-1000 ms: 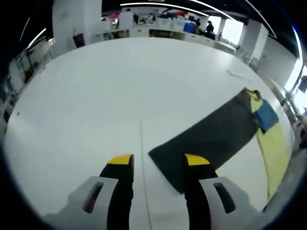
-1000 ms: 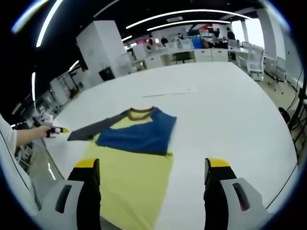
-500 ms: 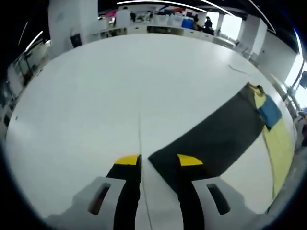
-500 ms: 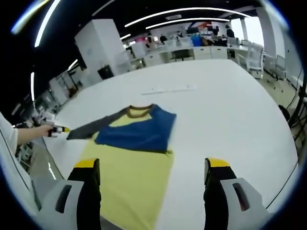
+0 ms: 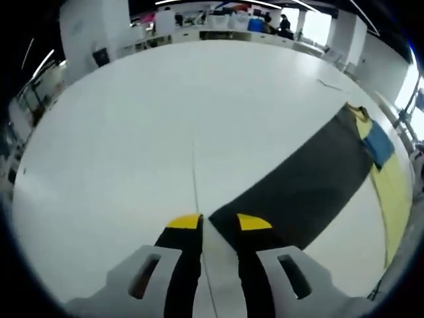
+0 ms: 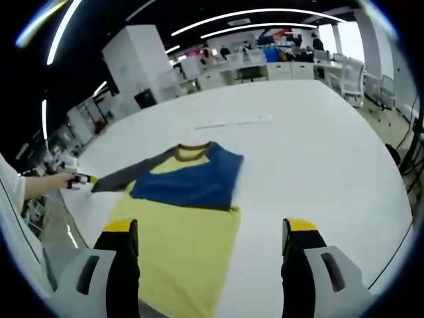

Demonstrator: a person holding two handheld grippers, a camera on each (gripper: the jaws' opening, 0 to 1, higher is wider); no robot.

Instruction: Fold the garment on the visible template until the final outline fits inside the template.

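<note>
1. Left tool (image 5: 219, 222) is nearly pressed together at the dark sleeve (image 5: 301, 189) cuff — pinching it, I'd guess.
2. Right tool (image 6: 211, 228) hovers spread wide above the shirt (image 6: 182, 222), which lies flat on the white tabletop (image 6: 311, 152).
3. Shirt looks light, floppy — grab cuffs or hem corners.

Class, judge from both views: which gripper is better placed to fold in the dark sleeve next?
Left. The left gripper has its jaws nearly shut at the cuff of the dark sleeve. The right gripper hangs wide open above the yellow shirt body, away from it.
</note>
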